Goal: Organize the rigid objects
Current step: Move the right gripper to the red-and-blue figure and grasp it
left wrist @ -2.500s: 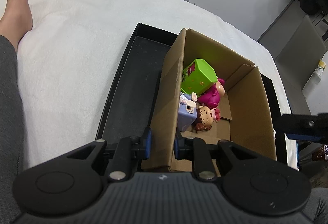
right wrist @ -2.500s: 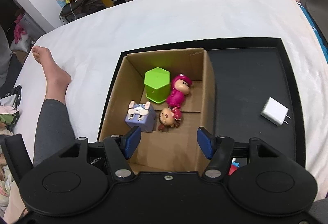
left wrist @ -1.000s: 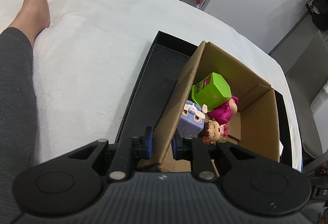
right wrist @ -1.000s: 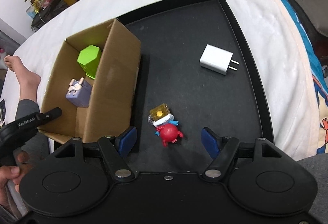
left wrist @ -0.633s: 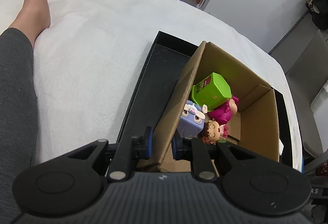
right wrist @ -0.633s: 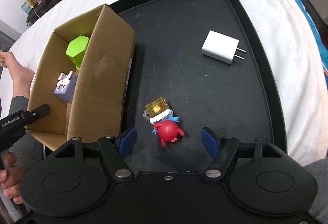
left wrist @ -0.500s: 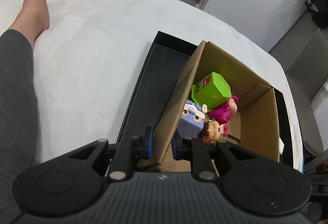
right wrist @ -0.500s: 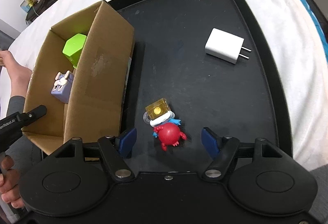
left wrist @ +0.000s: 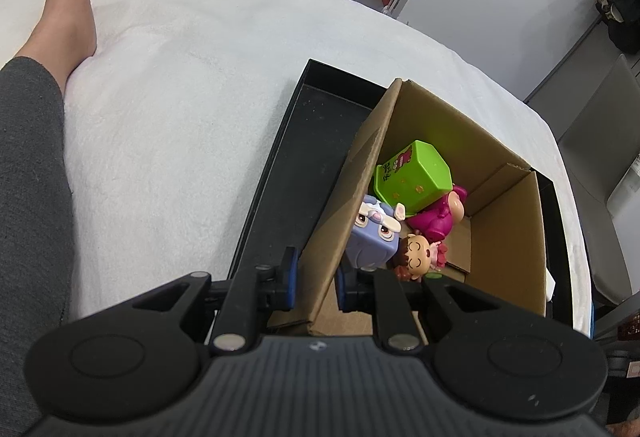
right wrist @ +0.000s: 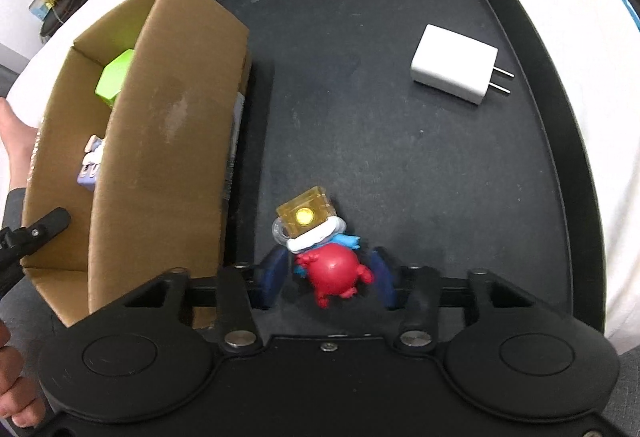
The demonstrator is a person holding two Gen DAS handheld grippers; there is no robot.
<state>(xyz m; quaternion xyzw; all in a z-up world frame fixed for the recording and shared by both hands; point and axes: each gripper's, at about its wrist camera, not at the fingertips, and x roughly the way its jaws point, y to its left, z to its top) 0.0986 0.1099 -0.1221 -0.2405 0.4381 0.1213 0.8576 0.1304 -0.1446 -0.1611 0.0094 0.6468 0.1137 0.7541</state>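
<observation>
On the black tray (right wrist: 400,157) lies a red toy figure (right wrist: 332,273) with a yellow block head. My right gripper (right wrist: 330,275) points down over it, jaws closing, blue pads against the figure's two sides. A white charger (right wrist: 454,71) lies at the tray's far right. My left gripper (left wrist: 314,277) is shut on the near wall of the cardboard box (left wrist: 352,197); its tip (right wrist: 40,233) shows at the box's near corner. Inside the box lie a green hexagonal tub (left wrist: 414,177), a lilac cube toy (left wrist: 374,237), a pink figure (left wrist: 438,217) and a small doll (left wrist: 416,253).
The tray rests on a white bed cover (left wrist: 180,97). A person's leg (left wrist: 60,17) in grey trousers lies along the left. Shelves, shoes and a chair stand on the floor beyond the bed. A hand (right wrist: 12,377) shows at the lower left.
My right gripper has sunk toward the tray and its jaws have drawn in around the red toy figure. The left gripper and the box have stayed put.
</observation>
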